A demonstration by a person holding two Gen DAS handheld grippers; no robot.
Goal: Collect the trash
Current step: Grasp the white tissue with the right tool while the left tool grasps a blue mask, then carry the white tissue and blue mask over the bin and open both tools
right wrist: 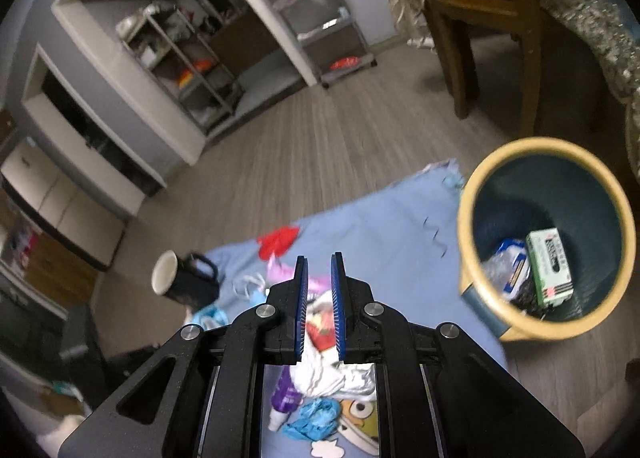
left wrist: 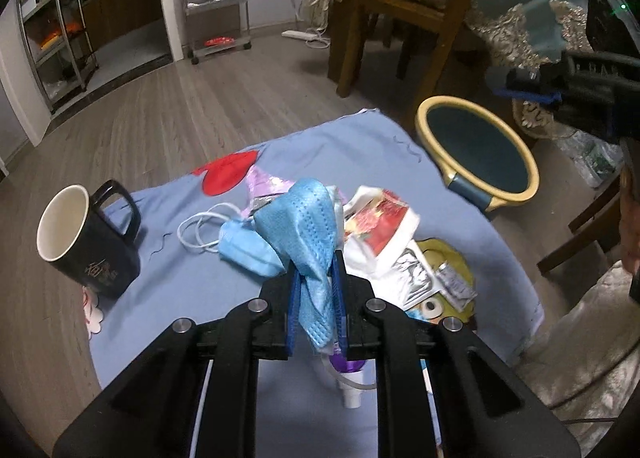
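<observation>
Between the blue pads of the left gripper (left wrist: 316,270) hangs a blue face mask (left wrist: 310,234), pinched tight and lifted off the blue cloth (left wrist: 360,150) on the floor. Just under it lies more trash: another blue mask (left wrist: 244,244) with white loops, a white wrapper with red print (left wrist: 380,226), a silver packet (left wrist: 416,274) and a small purple bottle (left wrist: 348,368). A black mug (left wrist: 92,236) with a white inside stands at the left edge of the cloth. The right gripper (right wrist: 320,286) is up in the air with its pads almost closed and nothing between them. To its right stands a round bin (right wrist: 472,194) with a yellow rim, just beside the cloth. A green and white box (right wrist: 550,266) and a crumpled packet (right wrist: 508,266) lie inside the bin.
</observation>
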